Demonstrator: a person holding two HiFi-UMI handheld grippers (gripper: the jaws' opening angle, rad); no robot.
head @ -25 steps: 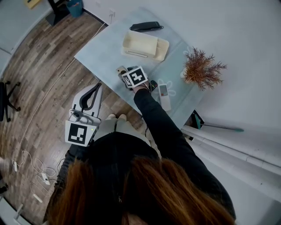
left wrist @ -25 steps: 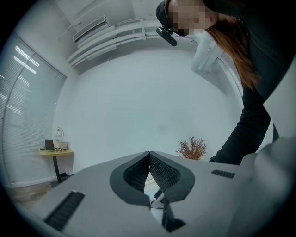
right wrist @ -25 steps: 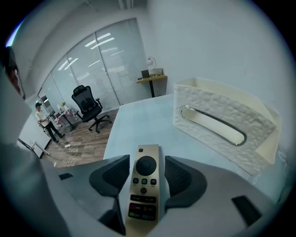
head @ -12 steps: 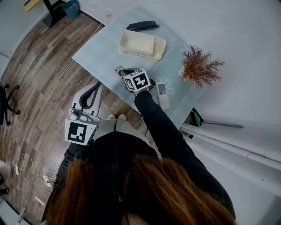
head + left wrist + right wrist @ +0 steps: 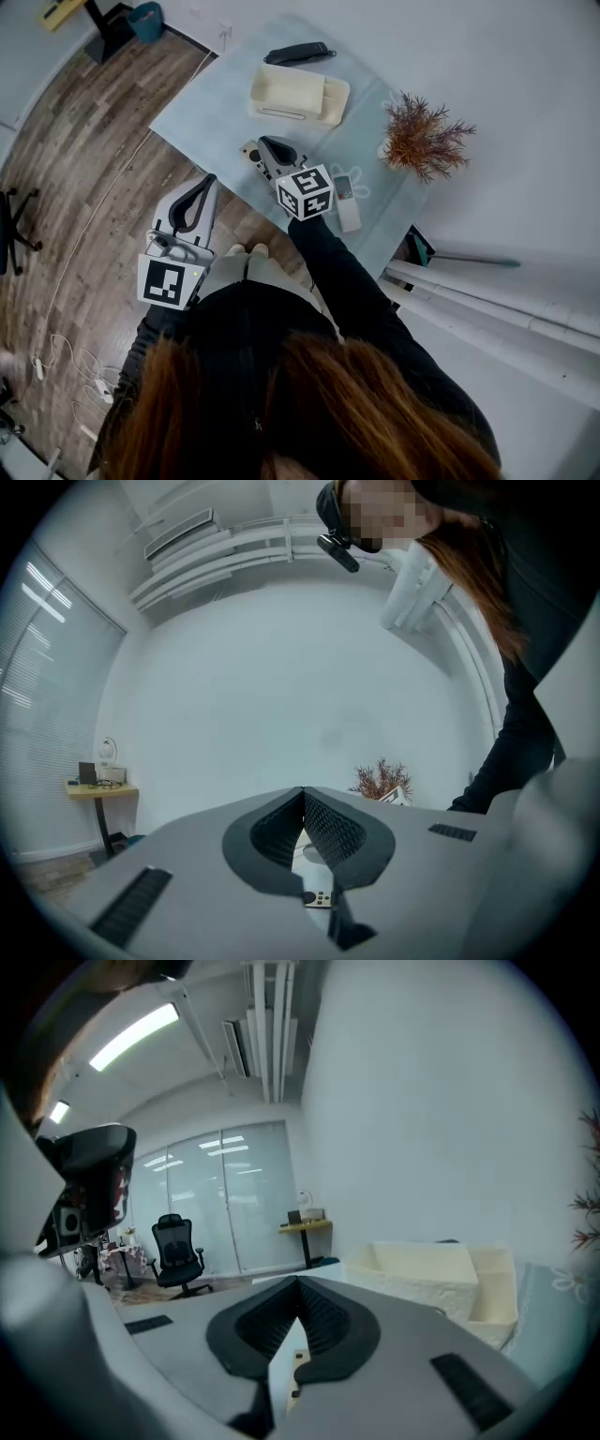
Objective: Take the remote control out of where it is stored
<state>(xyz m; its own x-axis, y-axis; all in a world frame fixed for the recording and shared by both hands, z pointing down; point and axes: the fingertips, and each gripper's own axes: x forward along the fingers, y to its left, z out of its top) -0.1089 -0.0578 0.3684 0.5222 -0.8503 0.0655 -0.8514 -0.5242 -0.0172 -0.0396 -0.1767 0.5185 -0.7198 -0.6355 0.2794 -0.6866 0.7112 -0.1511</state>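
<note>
Holding the slim pale remote control (image 5: 249,150) by one thin edge, the right hand-held gripper (image 5: 265,147) is closed on it and raised above the near middle of the surface (image 5: 202,108), clear of the cream storage box (image 5: 298,94) on the far side. The left hand-held gripper (image 5: 303,799) hangs off the near left edge, jaws together and empty. With so narrow a bite the remote control could probably pivot or slip, so the squeeze should stay firm and the lift smooth, without a wrist flick. A bare patch of the surface looks the safest place to lower it, away from the white remote (image 5: 347,202) just to the right and the plant (image 5: 422,141) further right.
</note>
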